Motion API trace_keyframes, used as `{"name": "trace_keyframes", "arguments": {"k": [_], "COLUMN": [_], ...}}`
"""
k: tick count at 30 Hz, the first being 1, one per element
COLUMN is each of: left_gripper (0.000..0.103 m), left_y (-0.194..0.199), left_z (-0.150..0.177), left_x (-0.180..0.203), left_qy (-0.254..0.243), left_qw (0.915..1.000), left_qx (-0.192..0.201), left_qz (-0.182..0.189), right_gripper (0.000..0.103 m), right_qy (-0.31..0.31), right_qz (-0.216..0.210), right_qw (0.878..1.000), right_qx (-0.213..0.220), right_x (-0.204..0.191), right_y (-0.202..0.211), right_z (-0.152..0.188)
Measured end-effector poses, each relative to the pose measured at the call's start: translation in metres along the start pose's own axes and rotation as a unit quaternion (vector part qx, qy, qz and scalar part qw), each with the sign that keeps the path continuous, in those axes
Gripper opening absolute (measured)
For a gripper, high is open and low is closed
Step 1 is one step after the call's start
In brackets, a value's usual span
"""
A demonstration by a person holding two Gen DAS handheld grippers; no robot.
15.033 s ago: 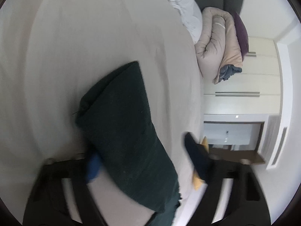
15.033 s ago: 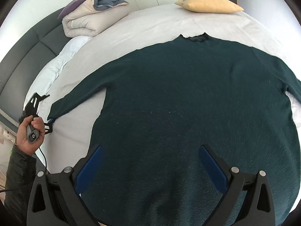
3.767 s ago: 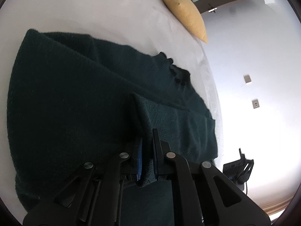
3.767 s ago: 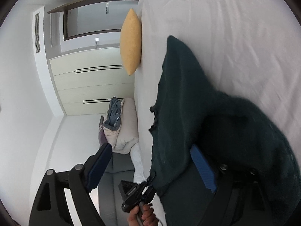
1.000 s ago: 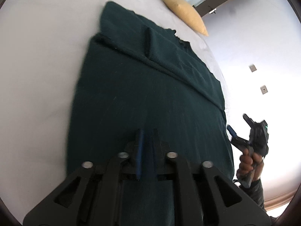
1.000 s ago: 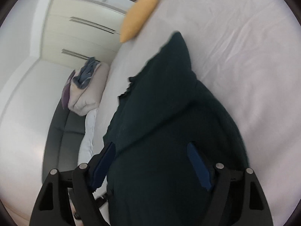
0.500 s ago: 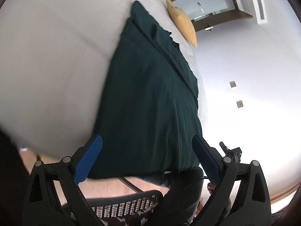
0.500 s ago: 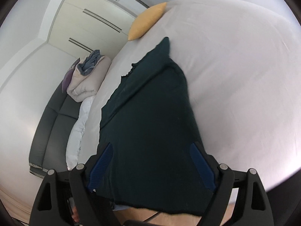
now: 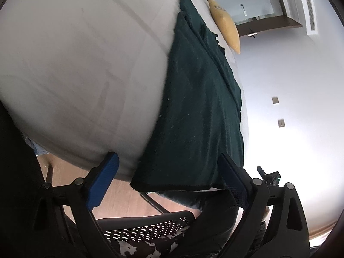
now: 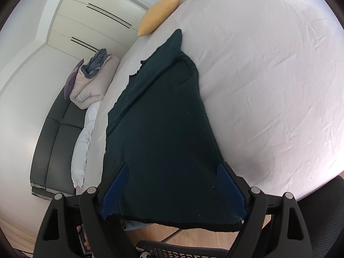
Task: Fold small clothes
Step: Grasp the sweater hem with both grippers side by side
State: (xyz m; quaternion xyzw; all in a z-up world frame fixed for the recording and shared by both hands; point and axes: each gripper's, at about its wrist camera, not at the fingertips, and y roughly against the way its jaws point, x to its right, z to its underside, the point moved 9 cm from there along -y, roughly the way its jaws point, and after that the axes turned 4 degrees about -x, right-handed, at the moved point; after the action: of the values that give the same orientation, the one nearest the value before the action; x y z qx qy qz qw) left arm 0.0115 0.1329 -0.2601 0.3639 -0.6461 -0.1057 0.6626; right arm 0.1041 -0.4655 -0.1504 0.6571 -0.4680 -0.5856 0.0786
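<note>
A dark green sweater (image 9: 200, 99) lies on the white bed (image 9: 75, 64) with both sleeves folded in over the body; its hem hangs over the near bed edge. It also shows in the right wrist view (image 10: 163, 133). My left gripper (image 9: 169, 182) is open and empty, hovering just off the hem. My right gripper (image 10: 174, 191) is open and empty, its blue pads (image 10: 230, 191) on either side of the hem end, above the fabric.
A yellow pillow (image 10: 160, 14) lies at the far end of the bed. A folded duvet pile (image 10: 92, 81) and dark headboard (image 10: 53, 133) are to the left. A mesh office chair (image 9: 146, 228) and wooden floor (image 9: 120, 202) lie below the bed edge.
Both sleeves were folded in over the body. The left gripper let go of the fabric and opened. Both grippers have pulled back to the hem end of the sweater.
</note>
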Motion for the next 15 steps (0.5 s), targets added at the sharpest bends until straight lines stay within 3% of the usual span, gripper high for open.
{"name": "trace_keyframes", "arguments": {"k": [9,12,15], "left_gripper": [0.085,0.080,0.073], "left_y": [-0.016,-0.016,-0.017], "left_z": [0.006,0.003,0.004], "left_x": [0.003,0.000,-0.001], "left_qy": [-0.033,-0.029,-0.037], "left_qw": [0.9991,0.9989,0.9987], "left_qx": [-0.023,-0.029,-0.033], "left_qz": [0.010,0.023,0.011], "right_gripper": [0.087,0.086,0.085], "right_qy": [0.003,0.007,0.007], "right_qz": [-0.006,-0.007,-0.004], "right_qw": [1.000,0.999,0.999], "right_qx": [-0.021,-0.031,-0.038], "right_x": [0.001,0.000,0.002], "right_y": [0.001,0.001,0.004], "right_z": [0.010,0.013,0.015]}}
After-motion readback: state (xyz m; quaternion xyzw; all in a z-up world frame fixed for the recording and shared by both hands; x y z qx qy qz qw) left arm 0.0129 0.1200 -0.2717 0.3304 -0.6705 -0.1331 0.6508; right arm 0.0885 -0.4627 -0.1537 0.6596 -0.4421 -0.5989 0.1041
